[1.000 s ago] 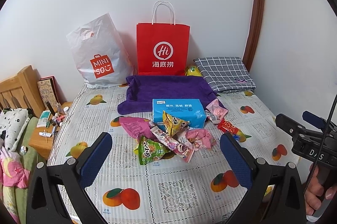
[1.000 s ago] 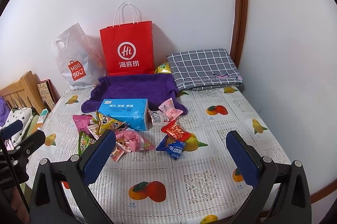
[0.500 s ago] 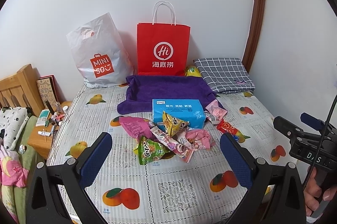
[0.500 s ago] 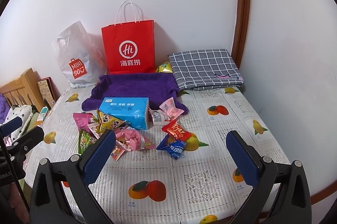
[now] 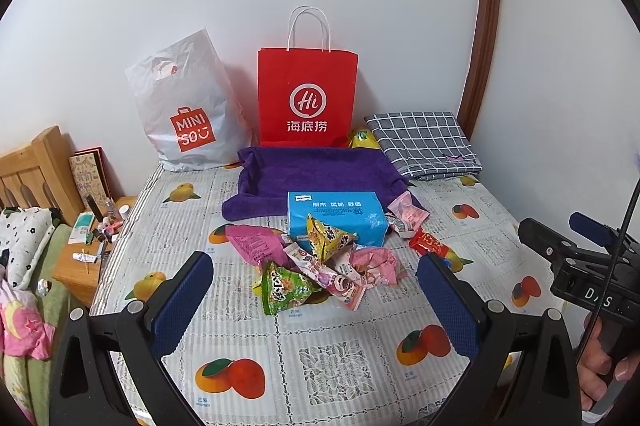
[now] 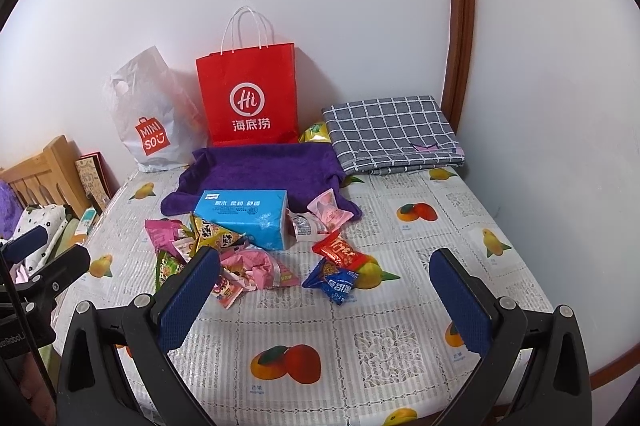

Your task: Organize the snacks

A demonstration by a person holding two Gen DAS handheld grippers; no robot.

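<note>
Several snack packets lie heaped mid-table: a green one (image 5: 285,289), a yellow triangular one (image 5: 326,236), pink ones (image 5: 372,264), a red one (image 6: 335,252) and a blue one (image 6: 335,284). Behind them rest a blue tissue pack (image 5: 335,216) and a purple towel (image 5: 316,174). My left gripper (image 5: 316,302) hovers open in front of the heap, with nothing between its blue pads. My right gripper (image 6: 326,300) is also open and empty, near the table's front. Each gripper shows at the edge of the other's view.
A red paper bag (image 5: 307,98) and a white plastic bag (image 5: 188,110) stand against the back wall. A folded checked cloth (image 5: 422,142) lies at the back right. Left of the table are a wooden headboard (image 5: 38,170) and a cluttered nightstand (image 5: 94,242).
Both grippers have drifted slightly, the right one a little to the left so the scene sits further right in its view. Nothing on the table has moved.
</note>
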